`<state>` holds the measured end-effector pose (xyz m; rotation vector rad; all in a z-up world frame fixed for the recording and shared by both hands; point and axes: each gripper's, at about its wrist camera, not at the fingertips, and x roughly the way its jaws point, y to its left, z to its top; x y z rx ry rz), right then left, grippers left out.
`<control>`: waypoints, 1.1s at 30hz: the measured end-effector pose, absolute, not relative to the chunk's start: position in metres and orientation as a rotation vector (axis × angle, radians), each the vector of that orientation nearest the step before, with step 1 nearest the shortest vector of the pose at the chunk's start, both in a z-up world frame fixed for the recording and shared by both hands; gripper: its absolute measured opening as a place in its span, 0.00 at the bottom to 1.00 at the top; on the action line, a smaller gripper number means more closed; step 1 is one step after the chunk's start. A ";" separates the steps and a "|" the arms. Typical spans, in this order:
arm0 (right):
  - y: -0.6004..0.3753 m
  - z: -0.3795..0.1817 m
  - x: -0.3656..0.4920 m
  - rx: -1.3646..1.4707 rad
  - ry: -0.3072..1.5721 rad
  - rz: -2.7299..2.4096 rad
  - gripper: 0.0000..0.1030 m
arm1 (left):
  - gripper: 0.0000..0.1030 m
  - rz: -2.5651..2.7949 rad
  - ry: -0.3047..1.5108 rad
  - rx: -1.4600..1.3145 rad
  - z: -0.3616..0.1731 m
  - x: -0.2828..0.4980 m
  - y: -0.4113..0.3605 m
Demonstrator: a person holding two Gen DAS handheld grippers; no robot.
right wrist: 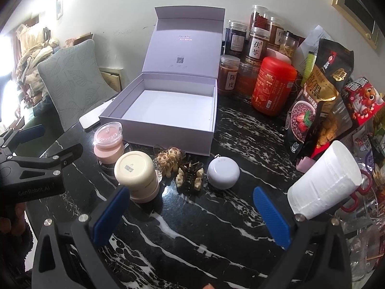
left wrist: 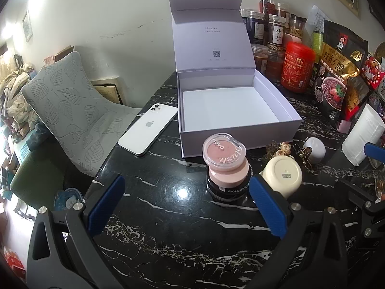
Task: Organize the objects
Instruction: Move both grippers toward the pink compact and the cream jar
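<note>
A white phone point(left wrist: 149, 128) lies left of the open, empty white box point(left wrist: 237, 110); before it sit stacked pink compacts point(right wrist: 108, 144), a cream jar point(right wrist: 137, 177), what looks like hair clips point(right wrist: 190, 177), and a white case point(right wrist: 223, 172). Left gripper point(left wrist: 186, 207) and right gripper point(right wrist: 192, 214) hover spread, holding nothing

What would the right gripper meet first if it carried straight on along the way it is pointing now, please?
Most likely the bare black marble tabletop: the open right gripper points steeply down and nothing lies between its fingers. Beyond that spot sit the hair claw clip and the small white round case, though depth is hard to judge.
</note>
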<state>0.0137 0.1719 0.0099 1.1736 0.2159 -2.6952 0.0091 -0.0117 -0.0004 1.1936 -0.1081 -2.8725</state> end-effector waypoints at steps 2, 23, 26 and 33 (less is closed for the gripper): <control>0.171 0.010 0.014 1.173 0.218 -2.694 1.00 | 1.00 -2.871 -0.107 1.193 0.000 0.010 -0.013; 0.169 0.015 0.025 1.159 0.220 -2.681 1.00 | 1.00 -2.853 -0.079 1.182 0.009 0.020 -0.020; 0.168 0.016 0.026 1.154 0.217 -2.667 1.00 | 1.00 -2.853 -0.079 1.179 0.010 0.019 -0.022; 0.166 0.011 0.021 1.169 0.210 -2.637 1.00 | 1.00 -2.868 -0.079 1.191 0.008 0.015 -0.024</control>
